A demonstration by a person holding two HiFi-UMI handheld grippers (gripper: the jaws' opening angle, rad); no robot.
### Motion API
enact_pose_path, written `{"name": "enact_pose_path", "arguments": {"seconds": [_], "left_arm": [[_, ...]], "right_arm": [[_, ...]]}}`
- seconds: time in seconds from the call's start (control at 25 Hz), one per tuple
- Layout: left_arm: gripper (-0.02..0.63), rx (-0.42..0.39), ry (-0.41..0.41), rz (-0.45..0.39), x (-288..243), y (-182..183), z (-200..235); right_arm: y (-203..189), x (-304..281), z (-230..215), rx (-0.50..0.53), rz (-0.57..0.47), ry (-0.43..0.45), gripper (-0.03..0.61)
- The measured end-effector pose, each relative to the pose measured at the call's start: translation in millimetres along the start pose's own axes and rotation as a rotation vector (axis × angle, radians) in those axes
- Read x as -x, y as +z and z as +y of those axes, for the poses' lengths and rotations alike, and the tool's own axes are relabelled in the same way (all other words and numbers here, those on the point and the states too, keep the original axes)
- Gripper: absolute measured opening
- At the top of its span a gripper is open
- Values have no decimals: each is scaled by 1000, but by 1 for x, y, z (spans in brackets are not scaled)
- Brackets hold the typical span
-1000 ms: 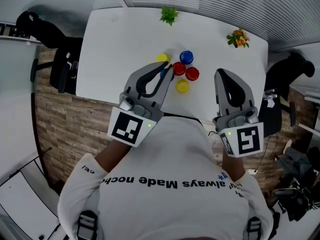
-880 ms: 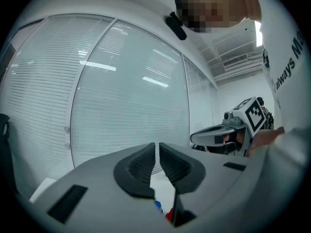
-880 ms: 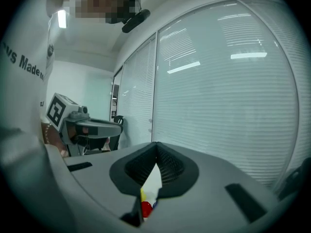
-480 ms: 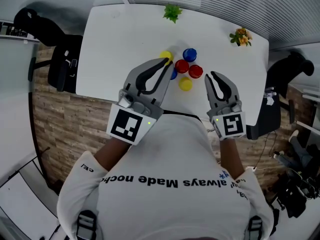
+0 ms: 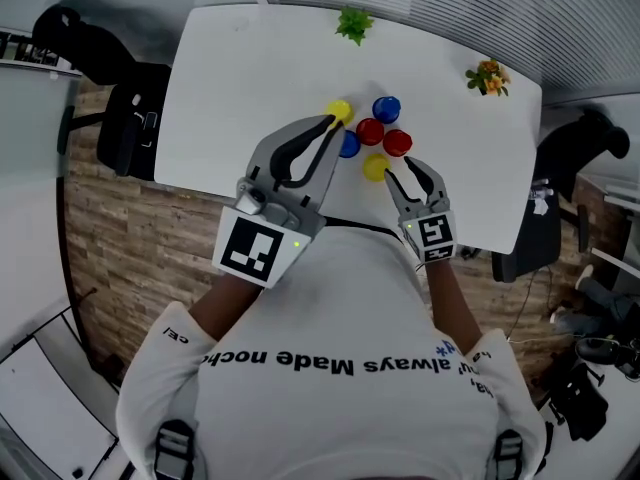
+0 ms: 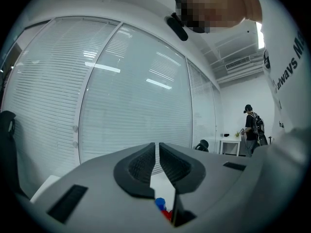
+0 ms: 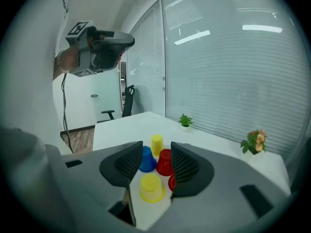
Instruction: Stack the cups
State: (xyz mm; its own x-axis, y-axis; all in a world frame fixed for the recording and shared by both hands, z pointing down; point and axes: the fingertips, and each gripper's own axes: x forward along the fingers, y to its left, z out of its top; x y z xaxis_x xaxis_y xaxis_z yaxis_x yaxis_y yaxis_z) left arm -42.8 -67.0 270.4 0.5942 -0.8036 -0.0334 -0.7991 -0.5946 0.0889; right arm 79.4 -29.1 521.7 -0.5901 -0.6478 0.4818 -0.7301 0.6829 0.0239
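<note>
Several upturned cups cluster on the white table [image 5: 230,88]: a yellow cup [image 5: 340,111], a blue cup [image 5: 386,108], two red cups [image 5: 370,131] [image 5: 397,143], a second blue cup [image 5: 348,144] and a near yellow cup [image 5: 375,167]. My left gripper [image 5: 329,122] hangs over the cluster's left side, shut and empty. In the left gripper view its jaws [image 6: 156,147] meet, with only cup tops showing below. My right gripper [image 5: 410,171] is just right of the near yellow cup [image 7: 151,187]. Its jaws are opening, with nothing pressed between them; that cup shows just ahead through the gap.
A small green plant [image 5: 352,23] and a pot of orange flowers [image 5: 488,76] stand along the table's far edge. Black office chairs flank the table at the left [image 5: 110,98] and right [image 5: 590,138]. The table's near edge is close to the person's body.
My right gripper has moved forward and left, up to the cups, and its jaws have spread apart. The left gripper has barely shifted.
</note>
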Motion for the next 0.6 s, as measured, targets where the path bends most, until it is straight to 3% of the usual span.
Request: {"name": "enact_pose_path", "arguments": {"seconds": [0.6], "left_arm": [[37,0,35,-1,11,-1,10]], "right_arm": [[-81,-50,18,20,151,78,265]]}}
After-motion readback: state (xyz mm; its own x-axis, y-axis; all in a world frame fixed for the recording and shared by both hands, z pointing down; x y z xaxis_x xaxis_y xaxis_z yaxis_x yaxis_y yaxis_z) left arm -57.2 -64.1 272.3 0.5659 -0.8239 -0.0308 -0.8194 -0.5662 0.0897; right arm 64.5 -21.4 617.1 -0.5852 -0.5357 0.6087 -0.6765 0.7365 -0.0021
